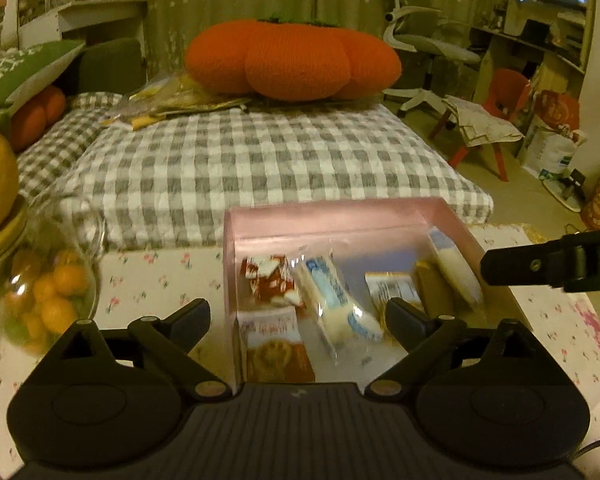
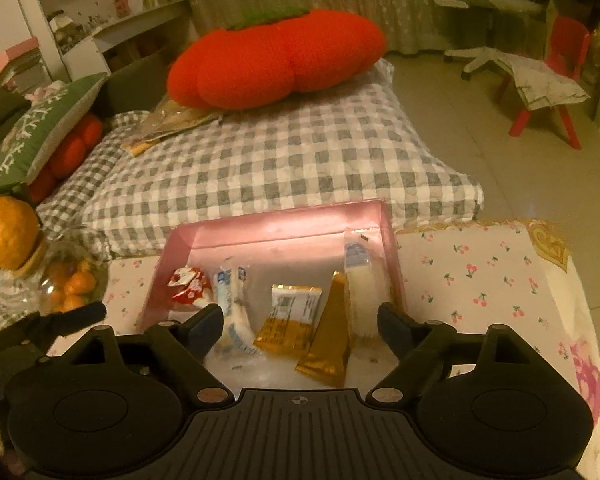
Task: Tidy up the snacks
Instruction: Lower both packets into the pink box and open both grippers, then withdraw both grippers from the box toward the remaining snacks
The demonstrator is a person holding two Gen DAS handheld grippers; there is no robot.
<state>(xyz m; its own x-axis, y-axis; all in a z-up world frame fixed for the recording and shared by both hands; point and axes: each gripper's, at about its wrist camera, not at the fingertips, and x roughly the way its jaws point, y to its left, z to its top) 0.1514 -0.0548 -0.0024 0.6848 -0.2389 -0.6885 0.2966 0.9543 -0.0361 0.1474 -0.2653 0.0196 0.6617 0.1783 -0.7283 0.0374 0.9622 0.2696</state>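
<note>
- Left gripper (image 1: 298,322), left wrist view: spread wide, empty, poised over the pink box (image 1: 332,216) on the floral tablecloth (image 1: 148,280); snack packets (image 1: 332,300) lying inside.
- Right gripper (image 2: 300,322), right wrist view: likewise wide, empty, above the same box's gold packets (image 2: 328,344).

Dim warm light, fisheye-warped edges
</note>
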